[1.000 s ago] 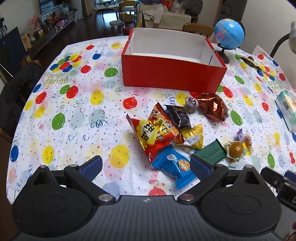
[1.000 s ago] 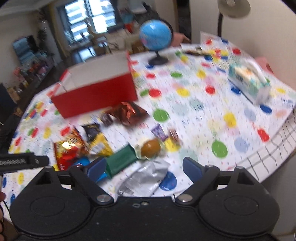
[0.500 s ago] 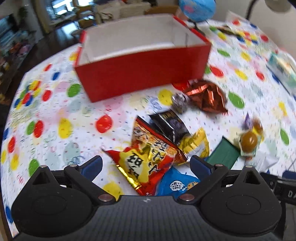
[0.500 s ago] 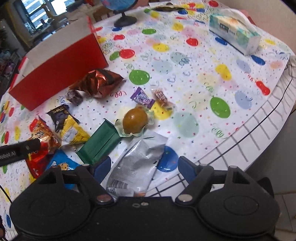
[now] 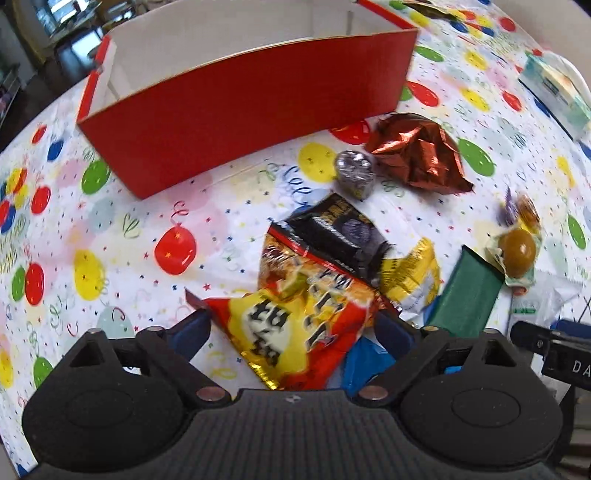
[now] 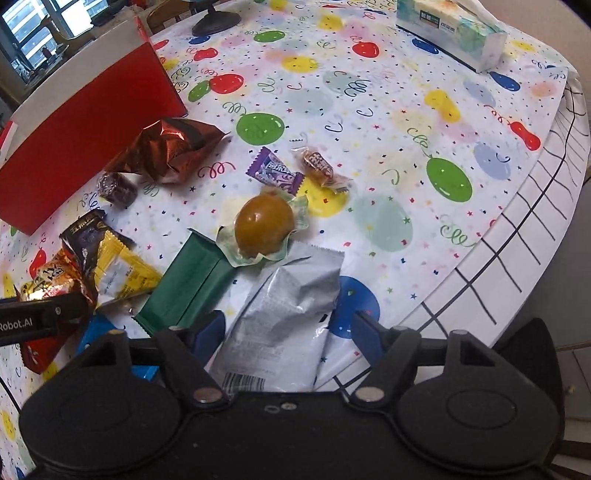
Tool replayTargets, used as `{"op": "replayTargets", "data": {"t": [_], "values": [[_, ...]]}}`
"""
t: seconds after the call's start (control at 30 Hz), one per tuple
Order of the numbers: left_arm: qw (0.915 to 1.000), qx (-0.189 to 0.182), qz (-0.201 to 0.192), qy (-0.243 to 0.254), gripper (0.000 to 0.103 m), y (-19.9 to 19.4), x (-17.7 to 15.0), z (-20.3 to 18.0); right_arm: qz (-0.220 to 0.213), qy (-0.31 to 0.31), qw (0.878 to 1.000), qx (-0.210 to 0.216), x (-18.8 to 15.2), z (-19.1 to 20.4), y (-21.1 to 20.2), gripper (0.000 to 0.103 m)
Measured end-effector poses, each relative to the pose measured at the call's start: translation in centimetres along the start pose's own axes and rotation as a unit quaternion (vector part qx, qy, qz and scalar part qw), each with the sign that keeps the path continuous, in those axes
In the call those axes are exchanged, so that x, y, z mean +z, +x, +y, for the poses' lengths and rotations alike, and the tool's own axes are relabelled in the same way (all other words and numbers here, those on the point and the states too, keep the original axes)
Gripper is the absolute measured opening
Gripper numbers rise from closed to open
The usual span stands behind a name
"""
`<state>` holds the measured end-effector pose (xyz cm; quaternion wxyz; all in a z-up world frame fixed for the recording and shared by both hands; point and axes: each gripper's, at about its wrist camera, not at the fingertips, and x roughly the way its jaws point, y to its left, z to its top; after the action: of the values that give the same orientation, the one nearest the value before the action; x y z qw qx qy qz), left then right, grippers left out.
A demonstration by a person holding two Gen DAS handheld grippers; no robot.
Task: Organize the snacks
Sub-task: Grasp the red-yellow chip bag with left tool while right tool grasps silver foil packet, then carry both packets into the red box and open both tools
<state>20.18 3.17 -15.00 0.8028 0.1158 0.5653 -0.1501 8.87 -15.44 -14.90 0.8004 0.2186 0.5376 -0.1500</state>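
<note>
A pile of snacks lies in front of an empty red box with a white inside. My left gripper is open, its fingers on either side of a red-and-yellow chip bag. Behind the bag lie a black packet, a yellow packet, a green packet and a crumpled copper foil bag. My right gripper is open, its fingers on either side of a silver pouch. A brown round sweet in a clear wrapper and two small candies lie beyond it.
A tissue box stands at the far right of the balloon-print tablecloth. A globe's base stands behind the red box. A blue packet lies under the chip bag. The table's edge curves off to the right.
Both grippers have moved forward and down to the snacks. The chip bag now lies between the left fingers and the silver pouch between the right fingers. Both stay open.
</note>
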Motion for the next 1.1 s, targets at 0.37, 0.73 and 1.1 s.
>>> {"op": "replayTargets", "data": {"t": [0.37,0.73,1.1], "values": [[0.9965,-0.030,-0.010,-0.077,0.071,-0.8,-0.7,2.5,-0.030,0.015,0.999,0.008,-0.1,0.0,-1.5,0.015],[0.9881,-0.060,-0.036,-0.137,0.061,-3.9,-1.4,4.5,-0.103,0.014,0.994,0.021,0.0,-0.5,-5.8,0.007],[0.9843,-0.059,-0.101,-0.132,0.061,-9.2,0.2,5.0,-0.182,-0.031,0.981,0.063,1.7,2.3,-10.1,0.007]]}}
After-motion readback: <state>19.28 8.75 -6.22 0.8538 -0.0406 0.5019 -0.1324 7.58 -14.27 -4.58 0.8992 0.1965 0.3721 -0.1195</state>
